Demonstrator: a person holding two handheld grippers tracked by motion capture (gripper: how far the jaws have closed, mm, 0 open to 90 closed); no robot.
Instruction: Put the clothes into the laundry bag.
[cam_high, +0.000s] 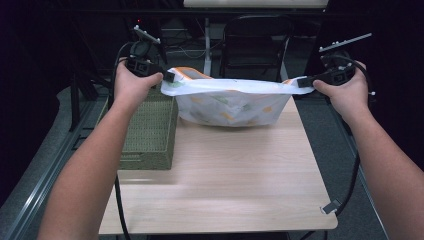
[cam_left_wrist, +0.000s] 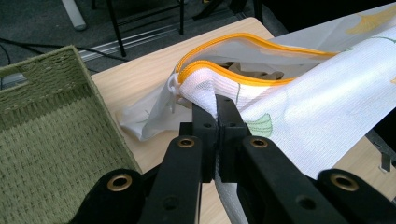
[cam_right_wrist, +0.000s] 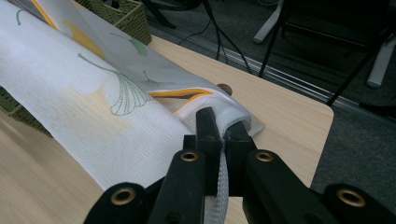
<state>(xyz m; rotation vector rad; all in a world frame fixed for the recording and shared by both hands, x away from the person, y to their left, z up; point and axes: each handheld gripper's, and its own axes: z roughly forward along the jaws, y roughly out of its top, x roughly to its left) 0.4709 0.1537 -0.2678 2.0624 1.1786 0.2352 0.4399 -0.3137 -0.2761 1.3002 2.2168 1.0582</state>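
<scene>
While stretched taut, mesh bag (cam_high: 232, 102) | ends clamped between both grippers' jaws

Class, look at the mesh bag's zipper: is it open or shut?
Open: the mesh bag shows its orange zipper edges parted, with a gap between them.

High view overhead, forward-down; both tongs views close, sharing the mesh bag (cam_high: 232, 102) and table (cam_high: 220, 190).

Dim room, grey floor (cam_high: 40, 150), black chair (cam_high: 252, 45), wooden table (cam_high: 225, 175)
</scene>
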